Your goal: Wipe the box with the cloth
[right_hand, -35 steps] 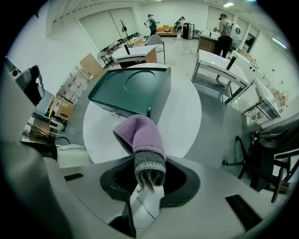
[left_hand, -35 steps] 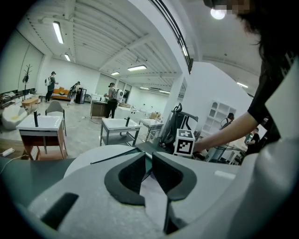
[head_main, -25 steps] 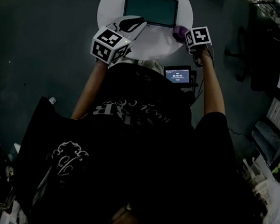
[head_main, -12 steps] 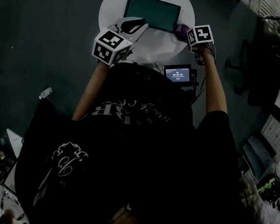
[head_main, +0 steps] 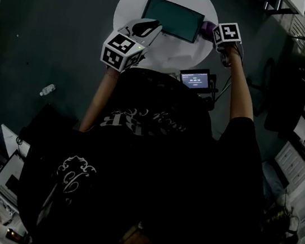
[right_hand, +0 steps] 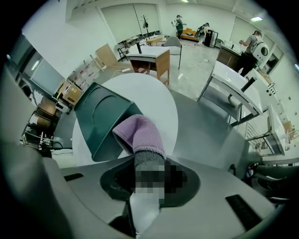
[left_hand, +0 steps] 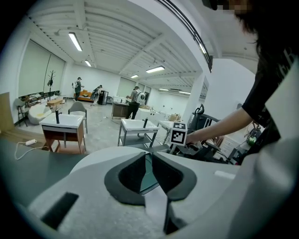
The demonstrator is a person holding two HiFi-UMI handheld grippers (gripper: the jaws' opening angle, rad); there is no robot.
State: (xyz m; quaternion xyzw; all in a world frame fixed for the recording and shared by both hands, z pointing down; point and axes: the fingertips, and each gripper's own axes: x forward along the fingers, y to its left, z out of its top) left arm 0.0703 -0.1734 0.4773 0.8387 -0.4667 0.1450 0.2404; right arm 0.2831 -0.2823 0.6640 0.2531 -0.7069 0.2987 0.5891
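Head view shows us a round white desk (head_main: pixel 164 51) from steeply above, with a dark green box (head_main: pixel 173 18) lying flat on its far half. Our left tongs (head_main: pixel 148 28) hang over the desk by the box's near left corner. In the left gripper view they are drawn together to a thin slit, through which we see a sliver of the box, and they hold nothing. Our right tongs (head_main: pixel 213 29) are at the box's right end. In the right gripper view they are clamped on a purple cloth (right_hand: pixel 140 133), whose folded end sticks out past the tips and overlaps the box's near corner; we cannot tell whether it presses on the box. A small lit screen (head_main: pixel 194 79) sits below the desk's near edge, close to our body.
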